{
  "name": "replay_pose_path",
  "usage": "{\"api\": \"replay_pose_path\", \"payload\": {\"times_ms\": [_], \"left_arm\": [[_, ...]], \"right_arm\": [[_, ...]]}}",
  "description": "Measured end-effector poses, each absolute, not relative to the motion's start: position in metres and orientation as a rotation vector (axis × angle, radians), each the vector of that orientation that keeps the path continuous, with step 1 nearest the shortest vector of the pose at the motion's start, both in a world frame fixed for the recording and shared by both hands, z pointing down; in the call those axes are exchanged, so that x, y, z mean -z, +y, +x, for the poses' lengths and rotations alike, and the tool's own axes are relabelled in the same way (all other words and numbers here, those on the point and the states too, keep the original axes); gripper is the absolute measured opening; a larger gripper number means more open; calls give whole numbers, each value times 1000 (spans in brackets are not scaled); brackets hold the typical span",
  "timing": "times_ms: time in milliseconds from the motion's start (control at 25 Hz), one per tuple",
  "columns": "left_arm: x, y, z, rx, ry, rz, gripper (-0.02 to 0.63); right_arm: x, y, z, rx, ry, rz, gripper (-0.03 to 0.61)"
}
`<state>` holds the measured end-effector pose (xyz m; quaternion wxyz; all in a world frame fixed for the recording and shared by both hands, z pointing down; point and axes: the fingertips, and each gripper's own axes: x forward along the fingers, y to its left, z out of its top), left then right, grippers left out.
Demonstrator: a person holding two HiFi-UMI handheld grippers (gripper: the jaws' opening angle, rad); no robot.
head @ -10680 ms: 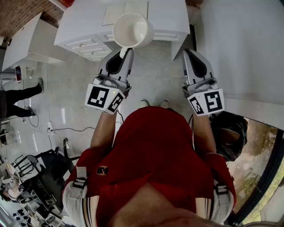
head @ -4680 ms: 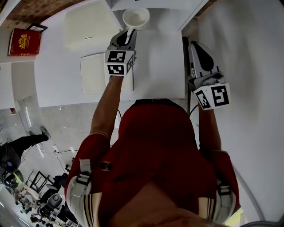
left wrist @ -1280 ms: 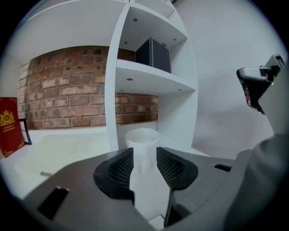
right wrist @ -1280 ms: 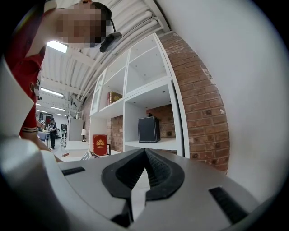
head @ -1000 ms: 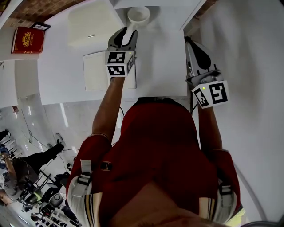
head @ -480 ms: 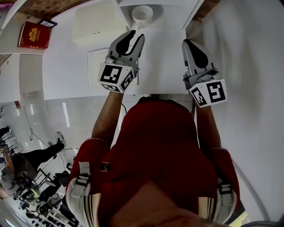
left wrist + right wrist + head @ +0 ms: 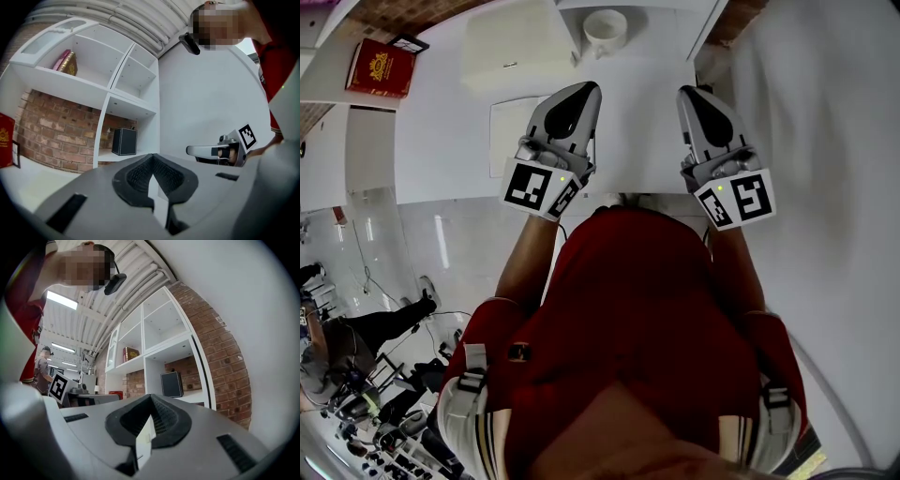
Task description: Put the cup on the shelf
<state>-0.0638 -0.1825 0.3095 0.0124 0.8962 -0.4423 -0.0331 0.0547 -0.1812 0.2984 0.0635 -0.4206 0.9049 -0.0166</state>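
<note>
The white cup [image 7: 606,28] stands upright on the white shelf [image 7: 661,42] at the top of the head view, in a bay between two white side walls. Nothing holds it. My left gripper [image 7: 592,86] hangs a short way in front of the cup, over the white counter [image 7: 637,141], its jaws shut and empty. In the left gripper view the left gripper [image 7: 151,157] points up at the shelf bays and the cup does not show. My right gripper [image 7: 682,91] is level with it on the right, shut on nothing; the right gripper [image 7: 151,397] also points up.
A black box [image 7: 124,141] sits in a lower shelf bay against the brick wall. A red book [image 7: 380,67] lies at the left, and a white panel [image 7: 511,131] lies on the counter beside the left gripper. People stand on the floor at lower left [image 7: 356,337].
The left gripper has let go of the cup's handle, drawn back toward the person and closed its jaws. The cup has stayed on the shelf. The right gripper has barely moved.
</note>
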Motion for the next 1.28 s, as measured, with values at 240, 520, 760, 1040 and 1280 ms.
{"api": "replay_pose_path", "payload": {"times_ms": [240,520,760,1040,1280], "left_arm": [[-305,-167,-57,109,-1350,2818,6],[-306,-157,-55,124,-1342,2824,6],[-303,-150,-55,131,-1337,2827,6],[-300,-143,-51,123,-1333,2842,6],[-302,-140,-49,109,-1336,2837,6]], "right_arm": [[-297,-166,50,51,2736,-1235,-4],[-296,-152,44,35,2756,-1202,-3],[-295,-148,45,26,2759,-1198,-3],[-297,-143,47,18,2768,-1203,-5],[-300,-140,50,26,2770,-1196,-5]]}}
